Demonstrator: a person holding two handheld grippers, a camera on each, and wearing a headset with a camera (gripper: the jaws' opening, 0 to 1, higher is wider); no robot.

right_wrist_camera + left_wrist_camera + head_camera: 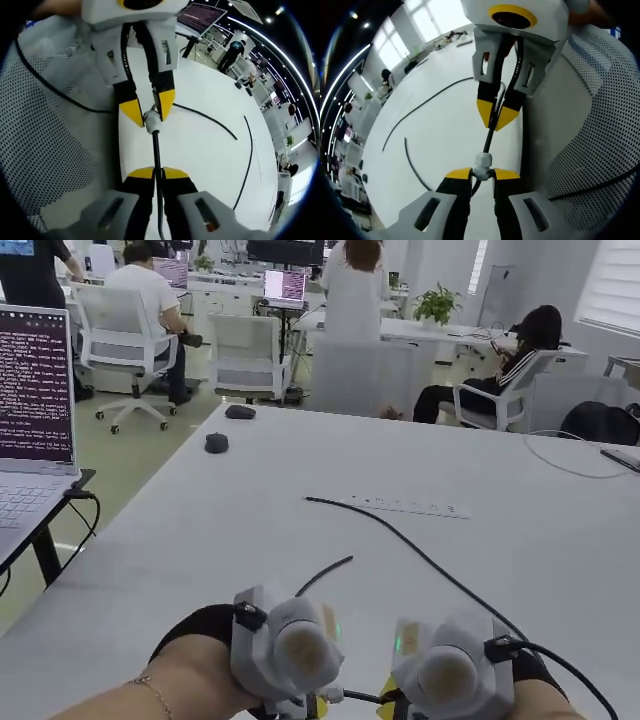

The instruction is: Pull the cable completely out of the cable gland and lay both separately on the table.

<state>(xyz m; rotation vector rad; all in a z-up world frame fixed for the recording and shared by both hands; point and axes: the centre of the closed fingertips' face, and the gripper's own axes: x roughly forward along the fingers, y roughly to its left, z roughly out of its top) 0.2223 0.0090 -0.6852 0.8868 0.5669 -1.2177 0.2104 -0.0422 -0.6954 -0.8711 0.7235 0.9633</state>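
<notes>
The white cable gland (pixel 482 165) sits between the yellow tips of my left gripper (pixel 481 174), which is shut on it. From the gland a black cable (pixel 492 127) runs straight to my right gripper (pixel 496 114), shut on the cable a short way off. In the right gripper view, my right gripper (pixel 158 173) pinches the cable (pixel 156 147), and the left gripper (pixel 147 112) holds the gland (pixel 151 120) opposite. The cable's tail (pixel 325 572) trails from the gland across the white table (pixel 200 560). In the head view both grippers, left (pixel 318 702) and right (pixel 392 695), face each other at the near edge.
A second long black cable (pixel 420 558) crosses the table toward a white power strip (pixel 400 506). Two mice (pixel 216 443) (pixel 240 412) lie at the far left corner. A laptop (pixel 35 390) stands on a side desk at the left. People sit at desks behind.
</notes>
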